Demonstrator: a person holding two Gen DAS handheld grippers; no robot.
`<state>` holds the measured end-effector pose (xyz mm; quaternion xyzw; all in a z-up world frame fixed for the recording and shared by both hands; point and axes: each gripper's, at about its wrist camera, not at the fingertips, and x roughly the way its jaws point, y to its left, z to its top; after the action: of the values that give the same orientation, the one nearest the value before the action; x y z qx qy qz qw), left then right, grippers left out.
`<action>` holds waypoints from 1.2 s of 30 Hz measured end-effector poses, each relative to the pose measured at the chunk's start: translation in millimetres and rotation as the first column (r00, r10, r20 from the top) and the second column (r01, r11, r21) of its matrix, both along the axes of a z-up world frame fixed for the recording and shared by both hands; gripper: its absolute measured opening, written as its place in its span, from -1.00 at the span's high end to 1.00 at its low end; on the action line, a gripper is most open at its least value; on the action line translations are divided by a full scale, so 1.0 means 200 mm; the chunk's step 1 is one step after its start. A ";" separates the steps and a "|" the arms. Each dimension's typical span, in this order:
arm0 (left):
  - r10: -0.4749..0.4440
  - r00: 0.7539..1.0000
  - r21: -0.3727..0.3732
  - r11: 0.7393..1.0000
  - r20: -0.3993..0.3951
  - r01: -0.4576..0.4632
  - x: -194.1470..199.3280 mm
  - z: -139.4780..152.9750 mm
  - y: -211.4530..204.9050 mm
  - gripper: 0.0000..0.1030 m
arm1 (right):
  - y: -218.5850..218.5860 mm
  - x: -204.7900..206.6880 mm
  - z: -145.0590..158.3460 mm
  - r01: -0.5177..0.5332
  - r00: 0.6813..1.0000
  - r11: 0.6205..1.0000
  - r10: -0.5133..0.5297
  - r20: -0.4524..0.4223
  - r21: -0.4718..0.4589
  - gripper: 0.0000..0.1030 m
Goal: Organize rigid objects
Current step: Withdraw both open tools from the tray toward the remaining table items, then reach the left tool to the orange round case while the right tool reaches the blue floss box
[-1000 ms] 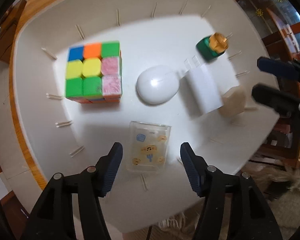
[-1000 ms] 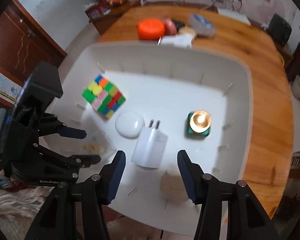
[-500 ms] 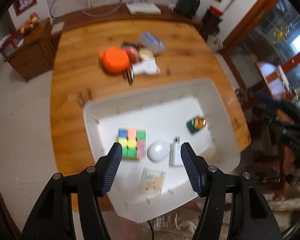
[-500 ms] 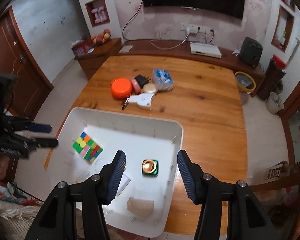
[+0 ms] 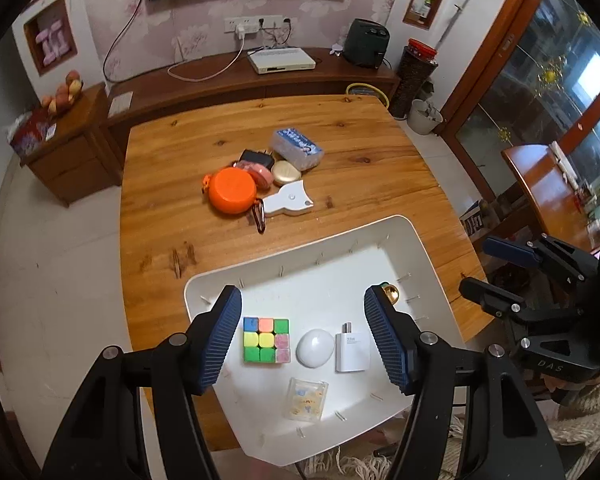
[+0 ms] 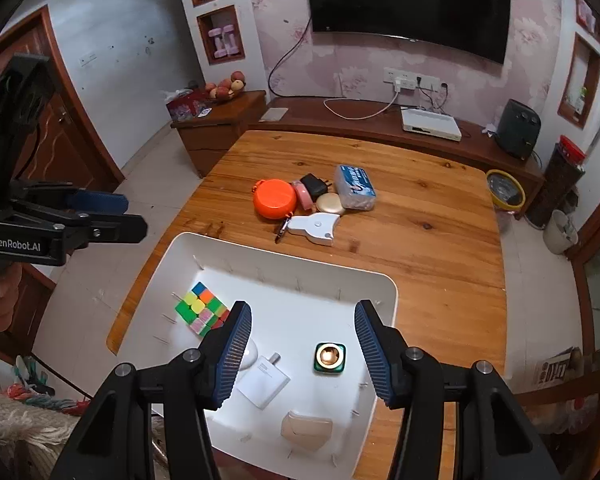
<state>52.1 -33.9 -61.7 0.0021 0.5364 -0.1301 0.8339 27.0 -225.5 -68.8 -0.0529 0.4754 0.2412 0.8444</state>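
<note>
Now both my tongs, left (image 5: 303, 338) and right (image 6: 303, 354), hang open and empty above the tray (image 6: 388, 292); reaching for the crowded pile (image 6: 314, 204), I may knock neighbours away.

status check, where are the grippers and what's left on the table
Left gripper and right gripper open, empty, above the white tray. Orange case and its cluster wait on the wooden table. Nothing blocking.

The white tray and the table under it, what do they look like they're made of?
The white rectangular tray looks like moulded plastic with a matte finish: smooth rounded corners and one even colour, though it could be melamine. The brown table looks like varnished wood: visible grain, dark knots and a soft sheen.
</note>
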 end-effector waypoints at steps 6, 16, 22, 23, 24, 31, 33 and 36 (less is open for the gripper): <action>-0.028 0.999 0.024 0.999 0.020 0.028 0.04 0.04 -0.01 -0.31 | 0.03 0.03 0.01 0.002 1.000 1.000 -0.002 -0.001 0.009 -0.12; -0.019 0.997 0.057 0.998 0.069 0.016 0.22 0.12 0.07 -0.31 | 0.05 0.20 0.02 0.037 0.999 0.999 -0.037 0.005 0.006 -0.12; -0.008 0.999 0.062 0.998 0.053 0.005 0.41 0.07 0.16 -0.32 | 0.08 0.42 0.00 0.078 0.997 0.997 -0.078 -0.002 0.000 -0.12; -0.003 0.999 0.050 0.999 0.036 0.001 0.45 0.05 0.17 -0.32 | 0.08 0.48 -0.01 0.082 0.997 0.997 -0.082 -0.011 0.004 -0.12; 0.003 1.000 0.036 0.999 0.017 -0.003 0.49 0.02 0.19 -0.32 | 0.09 0.51 -0.02 0.086 0.996 0.996 -0.086 -0.018 0.007 -0.13; 0.043 0.991 0.004 0.999 -0.128 -0.043 0.76 -0.27 0.25 -0.32 | 0.17 0.89 -0.18 0.107 0.988 0.994 -0.107 -0.109 -0.009 -0.13; 0.037 0.986 0.004 0.999 -0.163 -0.037 0.82 -0.35 0.24 -0.32 | 0.20 1.01 -0.25 0.110 0.984 0.994 -0.112 -0.141 -0.019 -0.13; 0.021 0.974 0.005 1.000 -0.225 -0.020 0.91 -0.50 0.22 -0.32 | 0.22 1.16 -0.34 0.110 0.978 0.993 -0.115 -0.173 -0.037 -0.13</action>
<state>234.8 9.8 -161.9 -0.0171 0.6275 -0.1200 0.7691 258.7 -180.6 -136.8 -0.0159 0.5531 0.1904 0.8109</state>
